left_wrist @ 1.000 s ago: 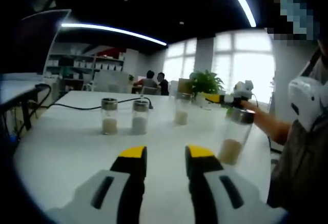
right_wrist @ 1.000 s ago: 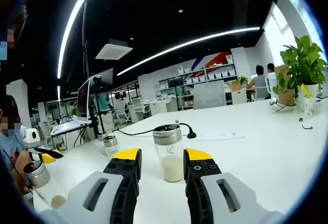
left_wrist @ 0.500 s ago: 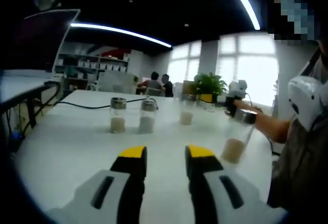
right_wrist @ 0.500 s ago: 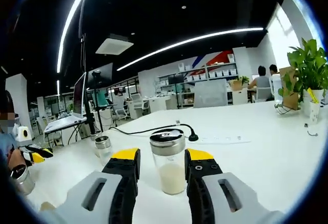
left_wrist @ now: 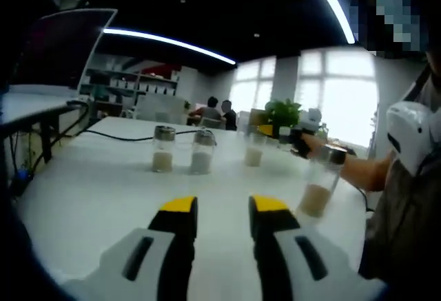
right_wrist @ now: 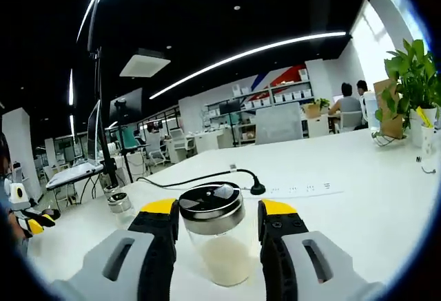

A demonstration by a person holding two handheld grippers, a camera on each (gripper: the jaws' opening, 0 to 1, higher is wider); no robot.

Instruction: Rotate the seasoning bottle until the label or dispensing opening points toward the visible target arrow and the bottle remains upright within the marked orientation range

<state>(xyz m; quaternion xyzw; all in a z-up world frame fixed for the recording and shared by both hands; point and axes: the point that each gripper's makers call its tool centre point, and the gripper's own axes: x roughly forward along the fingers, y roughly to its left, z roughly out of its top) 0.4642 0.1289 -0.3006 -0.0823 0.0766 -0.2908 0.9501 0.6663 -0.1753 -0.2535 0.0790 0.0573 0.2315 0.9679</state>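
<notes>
A clear seasoning bottle with a metal lid and pale powder stands upright on the white table. My right gripper is open, one jaw on each side of its lid, with a small gap on the right. In the left gripper view this bottle stands by the right gripper, which a hand holds. My left gripper is open and holds nothing, low over the near table. Another bottle stands to its right, and two more bottles stand further back.
A black cable runs to a white power strip behind the bottle. One more bottle stands at the left. A potted plant is at the far right. A monitor stands at the left, and people sit in the background.
My right gripper has moved forward and down, so the bottle now sits large between its jaws. The left gripper view has shifted only slightly, and its jaws stay open.
</notes>
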